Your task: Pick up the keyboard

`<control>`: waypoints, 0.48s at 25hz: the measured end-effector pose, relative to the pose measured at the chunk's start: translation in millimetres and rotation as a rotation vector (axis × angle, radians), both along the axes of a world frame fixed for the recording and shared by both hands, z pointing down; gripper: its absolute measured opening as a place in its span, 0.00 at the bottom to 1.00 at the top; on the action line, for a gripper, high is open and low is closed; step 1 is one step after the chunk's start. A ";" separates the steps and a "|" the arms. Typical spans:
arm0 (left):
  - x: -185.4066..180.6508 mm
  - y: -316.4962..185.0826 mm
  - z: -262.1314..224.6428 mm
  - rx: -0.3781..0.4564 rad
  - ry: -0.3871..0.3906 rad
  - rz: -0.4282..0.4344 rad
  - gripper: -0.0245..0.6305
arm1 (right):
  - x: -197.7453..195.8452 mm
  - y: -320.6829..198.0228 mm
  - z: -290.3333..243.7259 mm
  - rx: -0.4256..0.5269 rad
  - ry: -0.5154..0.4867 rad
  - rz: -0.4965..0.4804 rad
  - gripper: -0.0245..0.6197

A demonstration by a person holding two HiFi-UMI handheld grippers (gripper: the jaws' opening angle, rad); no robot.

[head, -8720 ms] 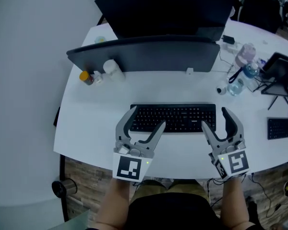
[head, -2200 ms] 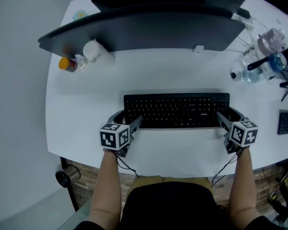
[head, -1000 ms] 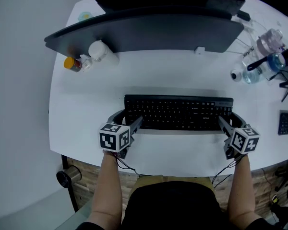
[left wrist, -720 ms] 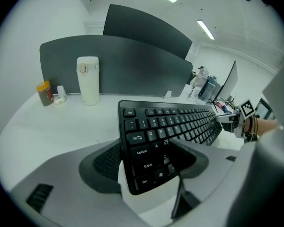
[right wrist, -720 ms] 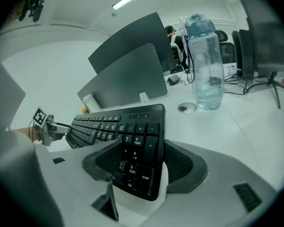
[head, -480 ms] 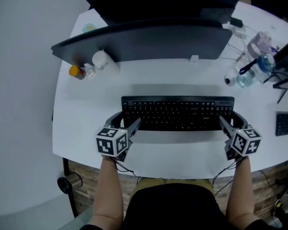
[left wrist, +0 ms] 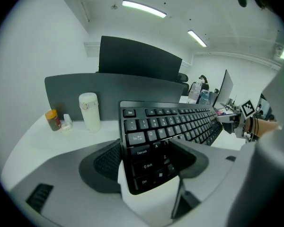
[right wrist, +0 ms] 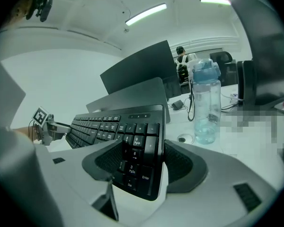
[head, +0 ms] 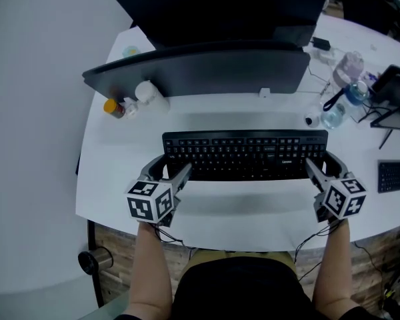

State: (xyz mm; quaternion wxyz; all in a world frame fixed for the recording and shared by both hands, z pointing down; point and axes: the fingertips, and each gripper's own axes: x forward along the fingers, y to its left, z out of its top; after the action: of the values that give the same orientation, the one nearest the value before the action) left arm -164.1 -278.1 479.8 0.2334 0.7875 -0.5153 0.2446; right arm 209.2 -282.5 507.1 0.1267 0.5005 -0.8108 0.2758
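Over the white desk (head: 117, 172), near its front edge: black keyboard (head: 245, 155) held long side across, between the two tongs; it looks lifted clear of the top, with its shadow falling as a band on the desk closer to the person.

Left gripper (head: 168, 171): jaws clamped on the keyboard's left short end; in the left gripper view (left wrist: 146, 162) the pads sit either side of the Ctrl/Shift corner, one on the key face, one under the board (left wrist: 173, 122); marker cube faces up in the head view.

Right gripper (head: 325, 168): jaws clamped on the right short end, the numpad side; in the right gripper view (right wrist: 142, 164) the pads squeeze the edge by the Enter key, and the board (right wrist: 116, 122) runs off toward the other gripper.

Behind the keyboard: dark monitor (head: 200, 72), back edge toward the person; white bottle (head: 149, 93) and orange-capped jar (head: 113, 107) just beside each other at its left end; clear water bottle (head: 335, 111) well off to the right; second keyboard (head: 395, 176) at the desk's right edge, only partly in frame.
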 end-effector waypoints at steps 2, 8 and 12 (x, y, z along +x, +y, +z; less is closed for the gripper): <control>1.7 1.2 -13.3 0.028 -0.005 -0.006 0.52 | 2.0 -0.2 -12.6 0.028 0.000 -0.003 0.48; 8.8 8.0 -49.5 0.107 -0.008 -0.020 0.52 | 9.5 2.4 -48.4 0.108 0.001 -0.009 0.48; 10.1 13.9 -67.6 0.154 -0.004 -0.035 0.52 | 11.0 4.0 -71.3 0.163 0.012 -0.018 0.48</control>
State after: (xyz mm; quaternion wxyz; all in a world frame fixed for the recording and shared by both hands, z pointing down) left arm -154.0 -264.2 412.2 0.1754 0.7934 -0.5467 0.2019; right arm 220.2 -278.5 435.9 0.0930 0.5034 -0.8343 0.2047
